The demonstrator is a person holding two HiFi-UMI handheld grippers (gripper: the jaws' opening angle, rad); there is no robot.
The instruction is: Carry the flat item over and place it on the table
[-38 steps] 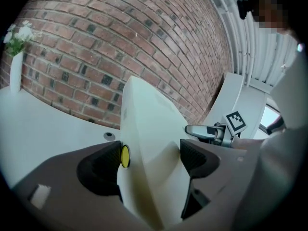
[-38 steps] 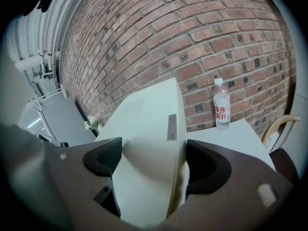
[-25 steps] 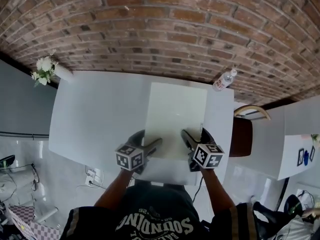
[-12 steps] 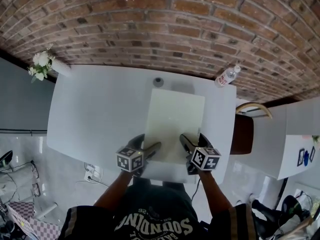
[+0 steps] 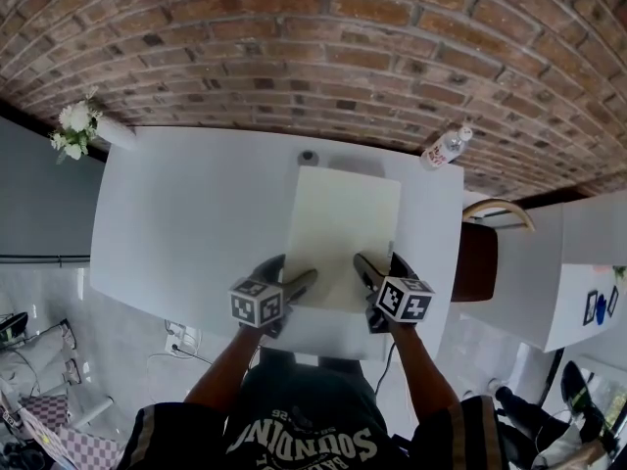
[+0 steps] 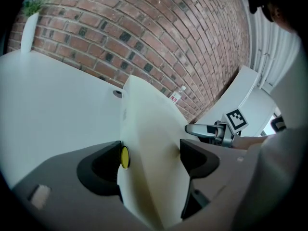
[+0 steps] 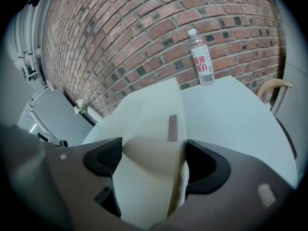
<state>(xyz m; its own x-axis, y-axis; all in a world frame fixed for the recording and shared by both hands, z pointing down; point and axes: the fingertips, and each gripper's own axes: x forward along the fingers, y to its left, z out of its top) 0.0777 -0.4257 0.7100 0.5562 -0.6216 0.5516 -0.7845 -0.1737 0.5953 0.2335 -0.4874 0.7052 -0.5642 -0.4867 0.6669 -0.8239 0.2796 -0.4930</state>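
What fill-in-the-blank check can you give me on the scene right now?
1. The left gripper and right gripper are both shut on the cream sheet at its ____ edge.
2. The water bottle stands at the table's far ____ corner.
3. The wall behind the table is made of ____.
4. The vase at the far left corner holds white ____.

Missing words: near; right; brick; flowers.
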